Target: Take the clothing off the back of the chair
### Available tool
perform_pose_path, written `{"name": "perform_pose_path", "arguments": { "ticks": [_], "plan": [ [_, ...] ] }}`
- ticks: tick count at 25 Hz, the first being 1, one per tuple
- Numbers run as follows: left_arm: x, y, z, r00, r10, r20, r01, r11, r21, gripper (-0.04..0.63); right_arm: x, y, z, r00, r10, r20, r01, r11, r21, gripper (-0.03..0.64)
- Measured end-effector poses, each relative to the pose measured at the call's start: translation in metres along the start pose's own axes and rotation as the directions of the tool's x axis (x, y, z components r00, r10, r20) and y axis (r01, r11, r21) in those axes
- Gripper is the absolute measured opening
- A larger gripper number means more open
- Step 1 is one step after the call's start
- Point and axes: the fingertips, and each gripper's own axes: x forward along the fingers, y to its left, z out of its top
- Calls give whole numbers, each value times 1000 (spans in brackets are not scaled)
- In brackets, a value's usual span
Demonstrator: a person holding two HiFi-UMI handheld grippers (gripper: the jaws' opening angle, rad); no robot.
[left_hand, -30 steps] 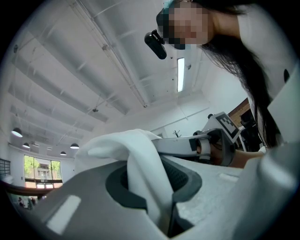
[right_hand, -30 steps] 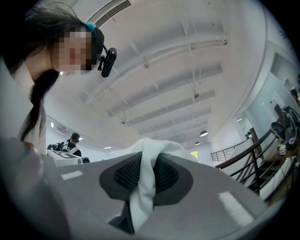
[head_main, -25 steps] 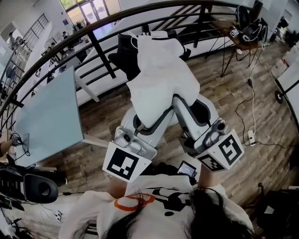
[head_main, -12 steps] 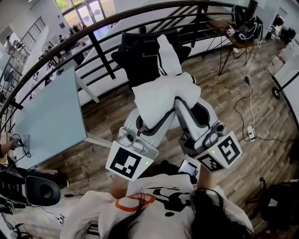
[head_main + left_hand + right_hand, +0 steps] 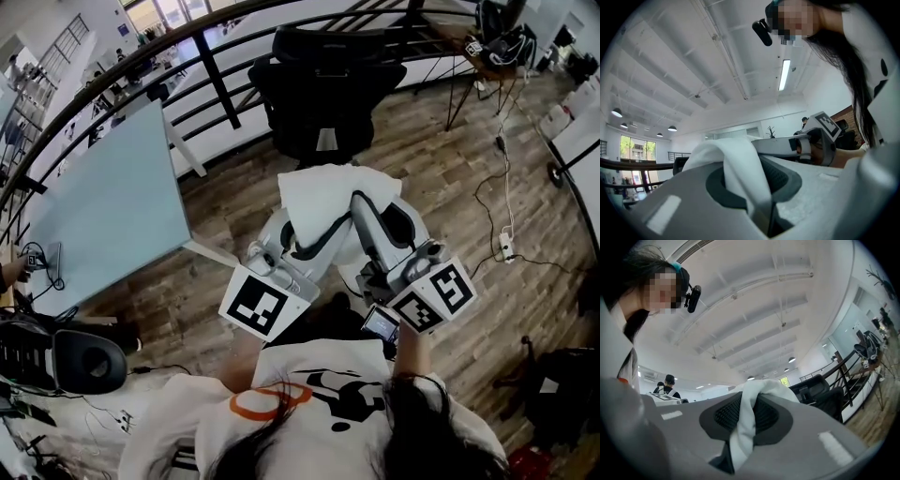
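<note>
The white clothing [image 5: 328, 199] is bunched into a soft heap between the two grippers, above the wooden floor [image 5: 459, 197] and just in front of the person's chest. It hangs clear of the black chair [image 5: 328, 89], which stands beyond it near the dark curved railing [image 5: 214, 75]; no part of the fabric touches the chair's back.

The left gripper [image 5: 289, 234] is clamped on the garment's left side. In its own view a thick white fold runs down into the narrow gap between the jaws and is pinched there against the dark ribbed pads. The right gripper [image 5: 360, 203] bites the other side in the same way (its view shows a twisted strip of cloth squeezed between pads that stand only slightly apart). Both tools point away from the person, roughly level, side by side, with their square-marked cubes nearest the body and the cloth draped over both sets of tips.

To the left of the grippers lies a pale blue table [image 5: 108, 211], its corner close to the left gripper's cube. Cables trail across the boards at the right.
</note>
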Motion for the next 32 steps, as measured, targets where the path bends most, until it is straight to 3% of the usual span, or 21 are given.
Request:
{"name": "perform_pose_path", "arguments": {
  "ticks": [8, 15, 26, 32],
  "plan": [
    [-67, -7, -36, 998, 3, -69, -7, 998, -65, 78, -2, 47, -61, 996, -27, -81, 31, 999, 44, 80],
    [-96, 1, -79, 990, 27, -136, -47, 989, -142, 78, 8, 58, -109, 985, -48, -166, 56, 997, 46, 80],
    [-121, 6, -156, 967, 25, -254, -93, 961, -260, 78, 15, 50, -191, 933, -103, -344, 109, 994, 0, 80],
    [-119, 2, -178, 957, 10, -289, -100, 949, -299, 78, 10, 40, -213, 909, -142, -391, 147, 989, -17, 80]
  ]
}}
